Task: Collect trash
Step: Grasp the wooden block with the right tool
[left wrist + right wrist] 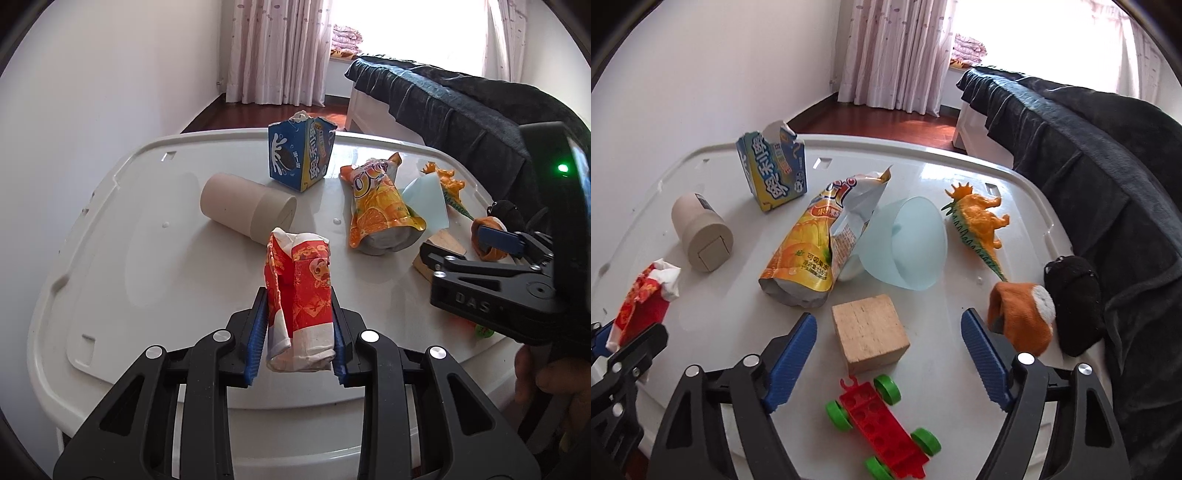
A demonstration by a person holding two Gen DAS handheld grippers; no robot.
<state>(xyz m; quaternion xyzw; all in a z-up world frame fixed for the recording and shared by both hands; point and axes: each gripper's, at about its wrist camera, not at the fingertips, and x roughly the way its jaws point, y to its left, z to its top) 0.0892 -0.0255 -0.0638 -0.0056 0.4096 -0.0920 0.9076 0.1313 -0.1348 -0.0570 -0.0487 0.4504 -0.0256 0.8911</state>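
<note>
White plastic tabletop fills both views, with pink curtains and a dark-covered bed behind it. My left gripper is pinching the crumpled red wrapper at the bottom centre of the left wrist view, pads pressed on both its sides. It is light, soft paper that crushes easily, so a squeeze across its middle should hold it without slipping.

My right gripper hangs spread, nothing between its pads but the wooden block on the table between the fingers, with the red toy car below it. Neither is trash, I judge.

The orange snack bag lies centre frame, glossy and probably slippery; I would grab it at its folded bottom end. The torn blue cookie box stands at upper left, open-topped; its contents are hidden. The cardboard tube lies on its side, stiff and light. The pale blue cup lies tipped over and looks empty.
</note>
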